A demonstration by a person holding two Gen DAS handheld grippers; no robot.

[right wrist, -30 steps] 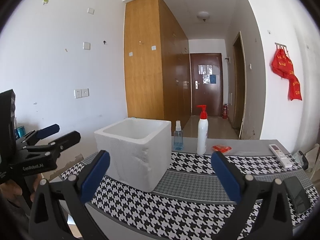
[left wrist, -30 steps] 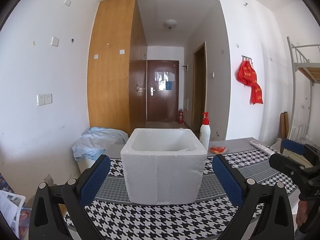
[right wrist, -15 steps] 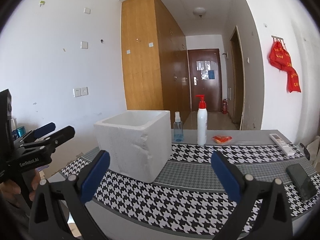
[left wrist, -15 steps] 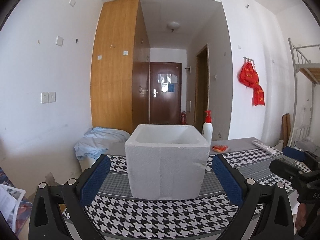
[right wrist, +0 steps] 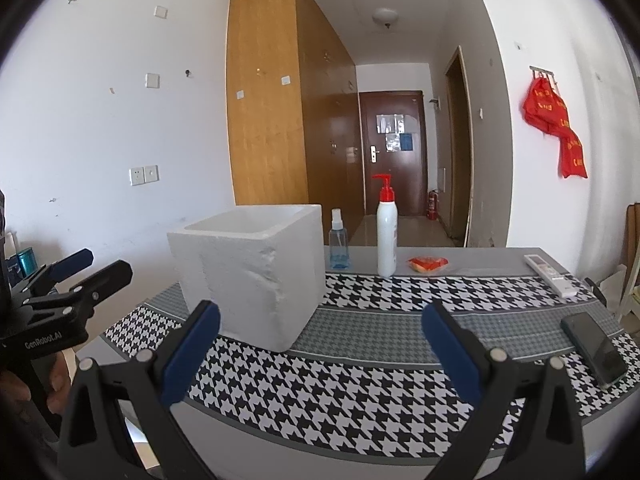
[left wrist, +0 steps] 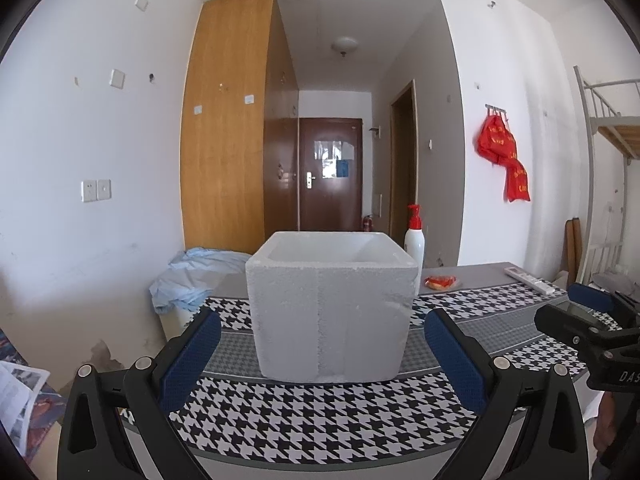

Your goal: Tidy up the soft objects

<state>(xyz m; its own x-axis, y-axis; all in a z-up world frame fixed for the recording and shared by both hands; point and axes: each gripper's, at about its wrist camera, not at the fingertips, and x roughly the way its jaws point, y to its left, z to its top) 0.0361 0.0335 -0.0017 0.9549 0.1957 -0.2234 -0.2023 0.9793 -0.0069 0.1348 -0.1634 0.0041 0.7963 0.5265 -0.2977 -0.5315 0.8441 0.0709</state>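
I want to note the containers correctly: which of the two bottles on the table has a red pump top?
The tall white bottle; the other, a small clear spray bottle with blue liquid, stands left of it, nearer the foam box.

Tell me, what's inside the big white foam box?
Only the white inner walls near the rim of the foam box show. Both cameras sit too low, so its bottom and anything lying there are hidden behind the front wall.
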